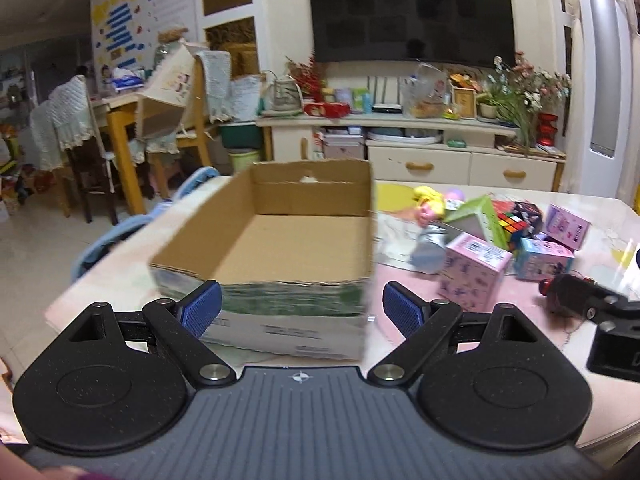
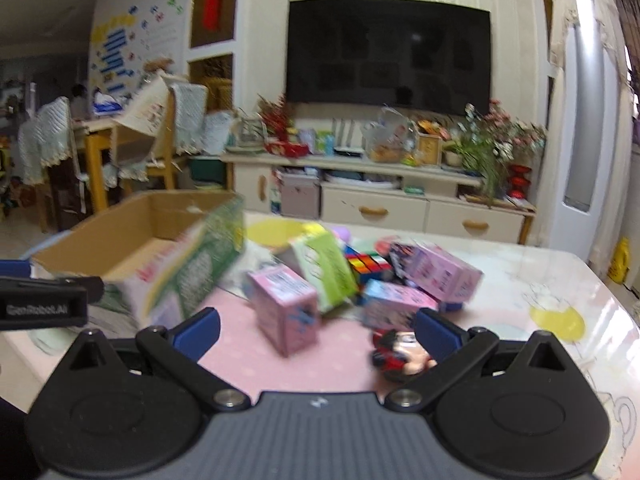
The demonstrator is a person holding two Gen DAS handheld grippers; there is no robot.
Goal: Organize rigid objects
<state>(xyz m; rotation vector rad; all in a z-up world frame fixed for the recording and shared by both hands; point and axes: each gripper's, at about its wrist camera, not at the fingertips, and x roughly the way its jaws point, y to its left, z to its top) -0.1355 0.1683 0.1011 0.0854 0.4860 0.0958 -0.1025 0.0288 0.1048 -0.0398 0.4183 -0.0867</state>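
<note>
An empty open cardboard box [image 1: 280,248] stands on the table straight ahead of my left gripper [image 1: 302,310], which is open just short of the box's near wall. The same cardboard box [image 2: 152,256] shows at the left of the right wrist view. My right gripper [image 2: 316,330] is open over the pink mat, with a pink carton [image 2: 286,308] standing between and just beyond its fingers. Behind lie a green carton [image 2: 326,270], a colour cube [image 2: 366,266], a light blue carton [image 2: 394,306] and a purple carton [image 2: 440,278]. A small red and black toy figure [image 2: 394,354] lies by the right finger.
The table's [image 2: 560,272] right and near edges are close. A yellow dish [image 2: 276,232] sits behind the pile. The left gripper's body [image 2: 44,306] juts in at the left of the right wrist view. A TV cabinet [image 1: 440,160] and chairs [image 1: 80,132] stand beyond.
</note>
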